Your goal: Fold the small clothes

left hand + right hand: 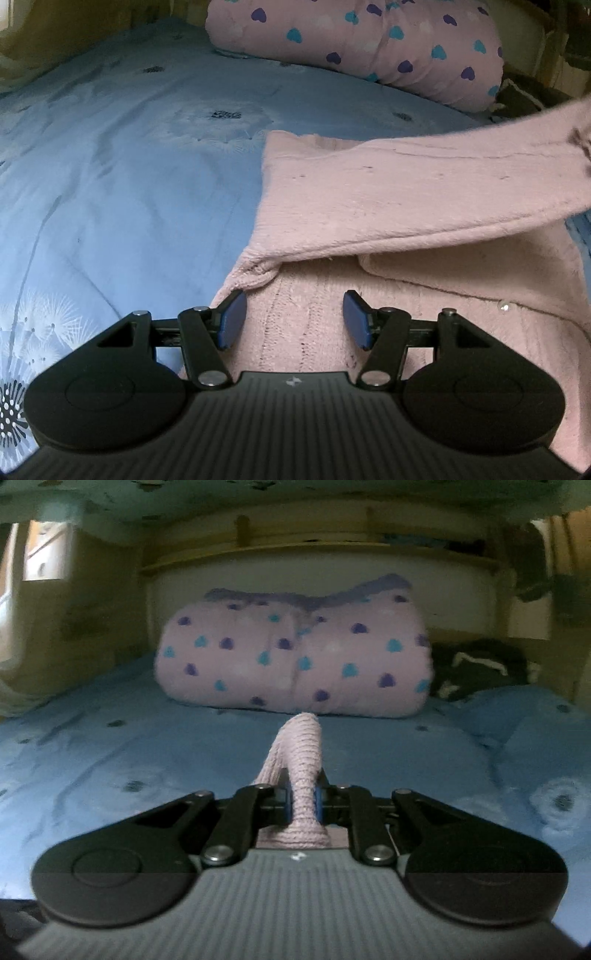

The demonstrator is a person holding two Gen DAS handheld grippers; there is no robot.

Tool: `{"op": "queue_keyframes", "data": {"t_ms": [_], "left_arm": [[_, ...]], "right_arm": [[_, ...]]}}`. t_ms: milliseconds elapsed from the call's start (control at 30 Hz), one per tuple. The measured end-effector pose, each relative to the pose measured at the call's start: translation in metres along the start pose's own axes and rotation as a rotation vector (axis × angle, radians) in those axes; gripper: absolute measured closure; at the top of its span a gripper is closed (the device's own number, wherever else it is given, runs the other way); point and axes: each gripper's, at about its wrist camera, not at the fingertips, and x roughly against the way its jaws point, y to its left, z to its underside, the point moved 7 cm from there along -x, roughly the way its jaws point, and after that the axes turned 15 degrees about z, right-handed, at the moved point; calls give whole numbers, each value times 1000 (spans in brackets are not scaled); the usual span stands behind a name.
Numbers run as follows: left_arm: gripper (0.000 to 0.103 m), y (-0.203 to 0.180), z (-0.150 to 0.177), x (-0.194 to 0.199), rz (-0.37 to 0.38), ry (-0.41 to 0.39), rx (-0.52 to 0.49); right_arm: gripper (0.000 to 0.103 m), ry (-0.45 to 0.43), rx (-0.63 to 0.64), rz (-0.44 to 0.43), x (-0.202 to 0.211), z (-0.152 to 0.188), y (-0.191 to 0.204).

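The pink knit sweater (388, 192) lay spread on the blue bedspread (129, 166), toward the right side of the left wrist view, with the rolled heart-print blanket (362, 48) well behind it at the head of the bed. The left claw (294, 319) hung wide open just over the sweater's near edge, blue pads (233, 319) apart and gripping nothing, right beside the fold line where one layer already doubled over. The right claw (301, 801) was clamped tight on a ribbed pink end of the garment, most likely the sleeve cuff (303, 760), which stuck up past the fingertips with the bedspread (147, 760) below. In the left view that sleeve (461, 177) stretched across the body in a long raised band.

The step in hand looked like folding the sleeve across the chest. To do it well, the right claw wanted to carry the cuff low and level, keeping the sleeve taut enough not to twist, and lay it flat inside the sweater's outline before letting go. The left claw was well placed to press down near the fold and anchor the body, since soft knit drags easily on a slick bedspread. Releasing too high would likely let the cuff flop and bunch.
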Motion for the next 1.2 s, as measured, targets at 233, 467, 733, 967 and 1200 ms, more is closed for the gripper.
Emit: {"op": "queue_keyframes", "data": {"t_ms": [233, 467, 733, 967, 1200], "left_arm": [[39, -7, -3, 3, 36, -45, 7], [39, -27, -15, 0, 175, -143, 23], [39, -20, -27, -6, 48, -232, 40], [40, 0, -15, -15, -27, -163, 112], [39, -16, -5, -15, -51, -106, 7]], "right_arm": [[89, 201, -114, -18, -34, 50, -40], [89, 161, -178, -87, -27, 13, -18], [89, -33, -125, -239, 26, -98, 27], [89, -37, -18, -190, 24, -76, 15], [89, 163, 30, -20, -33, 32, -37]]}}
